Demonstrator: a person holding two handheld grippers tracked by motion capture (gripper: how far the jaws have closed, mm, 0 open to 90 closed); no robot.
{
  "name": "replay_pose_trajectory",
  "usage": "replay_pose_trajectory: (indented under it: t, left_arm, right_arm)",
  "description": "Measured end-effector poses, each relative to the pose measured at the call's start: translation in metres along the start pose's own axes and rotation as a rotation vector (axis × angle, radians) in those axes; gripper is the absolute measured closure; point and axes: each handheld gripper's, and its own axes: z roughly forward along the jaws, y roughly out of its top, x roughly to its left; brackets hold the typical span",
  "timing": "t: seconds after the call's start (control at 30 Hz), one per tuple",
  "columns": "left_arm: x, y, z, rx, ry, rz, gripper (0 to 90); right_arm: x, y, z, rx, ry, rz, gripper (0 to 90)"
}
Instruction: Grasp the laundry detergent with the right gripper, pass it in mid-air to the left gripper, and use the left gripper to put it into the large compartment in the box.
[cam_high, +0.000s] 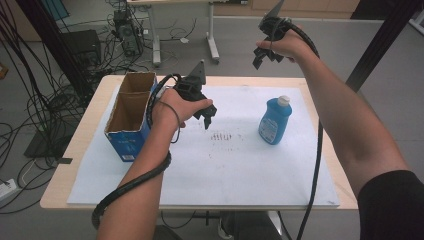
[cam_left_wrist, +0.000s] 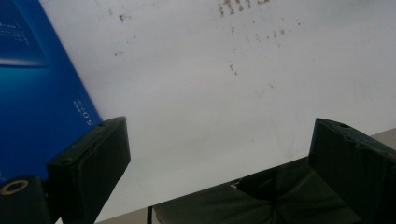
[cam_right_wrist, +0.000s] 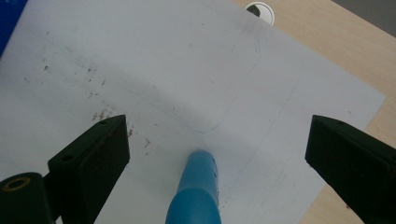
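Observation:
A blue bottle (cam_high: 274, 122) with a white cap stands upright on the white sheet (cam_high: 225, 165) at the right of the table. An open blue cardboard box (cam_high: 131, 112) stands at the left. My left gripper (cam_high: 210, 116) hovers over the sheet just right of the box, open and empty. In the left gripper view its jaws (cam_left_wrist: 219, 126) stand wide apart over the speckled sheet, with the box's blue wall (cam_left_wrist: 37, 107) at the left. My right gripper (cam_high: 264, 59) is raised high beyond the bottle. Its open jaws (cam_right_wrist: 215, 123) look down on the bottle's blue body (cam_right_wrist: 196, 191).
The wooden table (cam_high: 75, 150) shows around the sheet, with a round cable hole (cam_right_wrist: 259, 8) in it. Behind the table are another desk's legs (cam_high: 212, 45), a computer tower (cam_high: 127, 32) and many cables on the floor (cam_high: 30, 115). A black post (cam_high: 380, 40) rises at the right.

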Motion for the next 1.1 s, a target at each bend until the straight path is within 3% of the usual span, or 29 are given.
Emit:
replay_pose_trajectory:
  t: [0.8, 1.1]
  left_arm:
    - [-0.001, 0.002, 0.002, 0.009, 0.005, -0.001, 6.1]
    - [-0.004, -0.005, 0.005, 0.013, 0.003, 0.011, 6.1]
  right_arm:
    - [-0.004, -0.004, 0.000, 0.015, 0.009, -0.017, 6.2]
    - [-0.001, -0.021, -0.009, 0.013, 0.022, -0.027, 6.1]
